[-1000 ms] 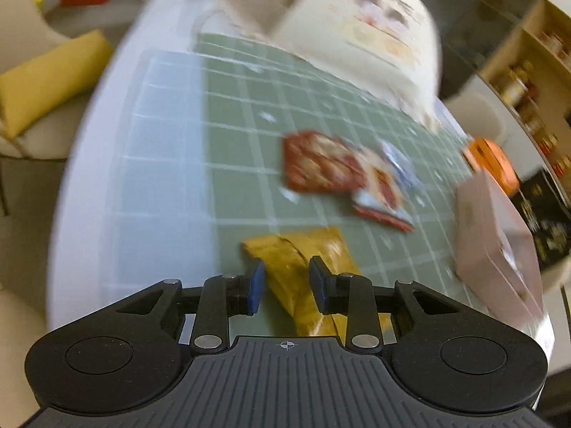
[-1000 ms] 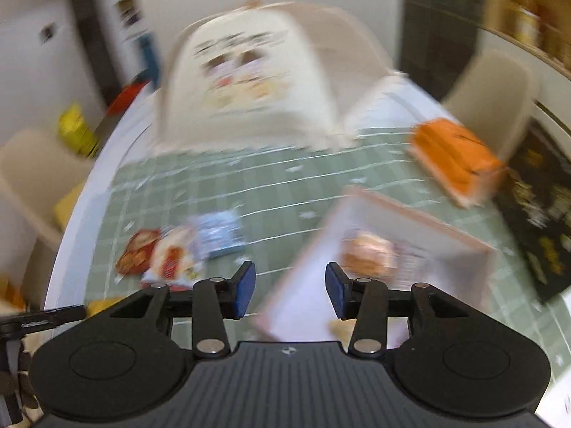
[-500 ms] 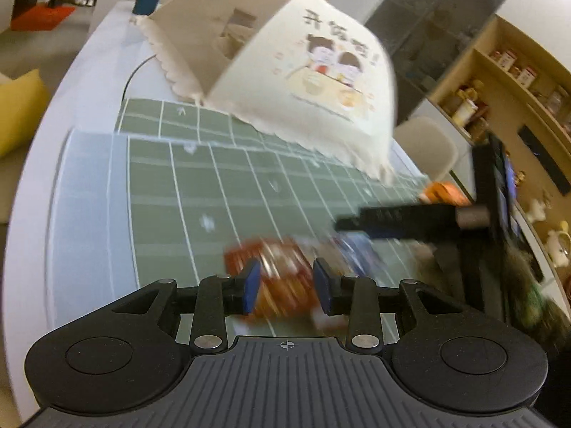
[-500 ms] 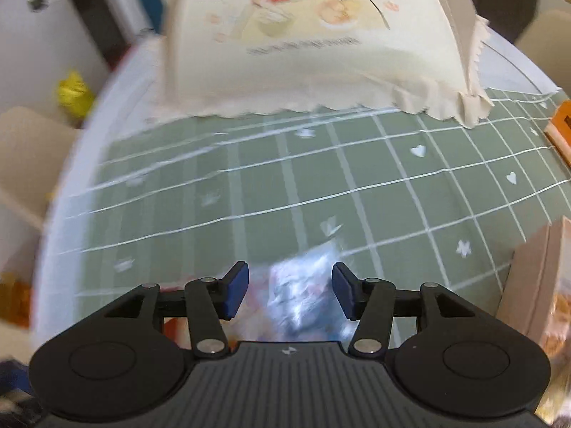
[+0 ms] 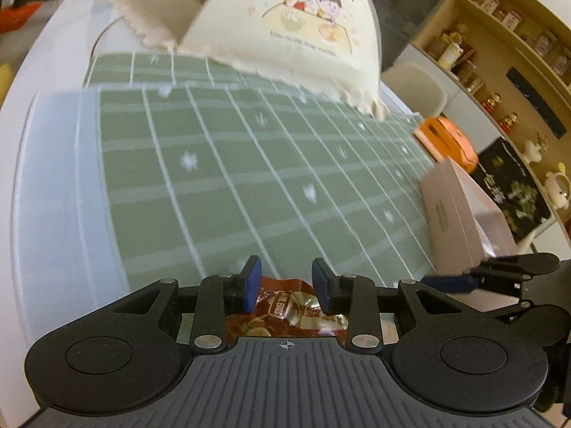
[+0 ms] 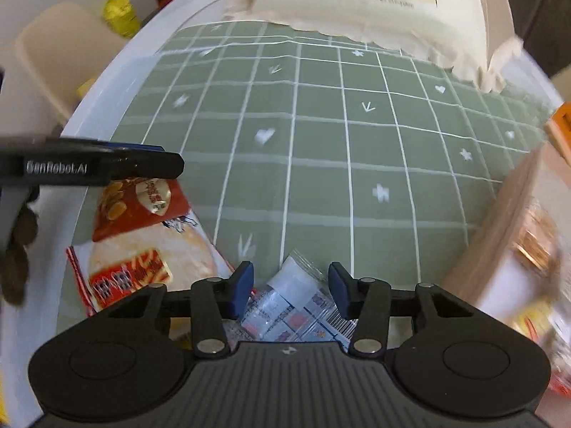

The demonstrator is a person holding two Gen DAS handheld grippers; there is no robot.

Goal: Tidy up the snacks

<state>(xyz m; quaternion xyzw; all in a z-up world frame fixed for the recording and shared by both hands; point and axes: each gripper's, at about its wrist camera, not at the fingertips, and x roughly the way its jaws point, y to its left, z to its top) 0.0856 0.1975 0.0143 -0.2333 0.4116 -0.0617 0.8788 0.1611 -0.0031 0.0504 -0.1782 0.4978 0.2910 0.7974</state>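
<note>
Both claws now lowered over the snack cluster, near edge of table [image 5: 53, 178].

Since a second ago we moved left claw [image 5: 285, 285] from the yellow packet to red-brown packet [image 5: 289, 312], unpinched; right claw [image 6: 291, 287], just narrowing, straddles clear-blue packet [image 6: 296, 306], untouched. Pickups pending.

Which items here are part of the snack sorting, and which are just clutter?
Job:
red-brown snack packet between the left gripper fingers
clear blue-printed packet under the right gripper
red-and-white snack bag
pink box

Lying about:
cream food cover
orange box
black box
</note>
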